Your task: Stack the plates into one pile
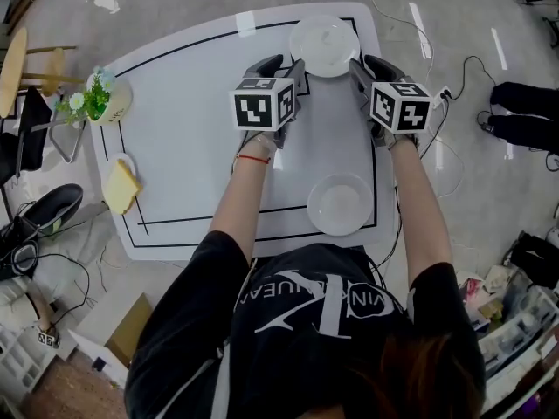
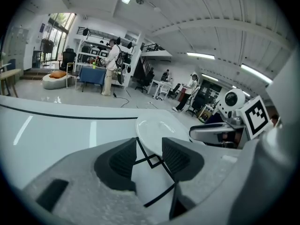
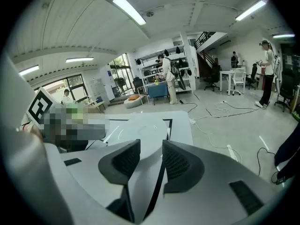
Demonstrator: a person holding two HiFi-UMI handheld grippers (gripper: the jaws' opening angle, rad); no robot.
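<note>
Left gripper (image 2: pixel 149 145) and right gripper (image 3: pixel 150 146), both wide, beside far plate (image 1: pixel 324 46); yellow slice (image 1: pixel 122 187) on side plate (image 1: pixel 112 161).

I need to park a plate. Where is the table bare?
Bare: the wide middle of the table, between the potted plant and yellow slice at left and the plates at right; also the strip between far plate and near plate. Crowded: the far edge, where left gripper and right gripper flank the far plate.

White table (image 1: pixel 192 155), flower pot (image 1: pixel 108 98), yellow slice (image 1: pixel 120 187)
</note>
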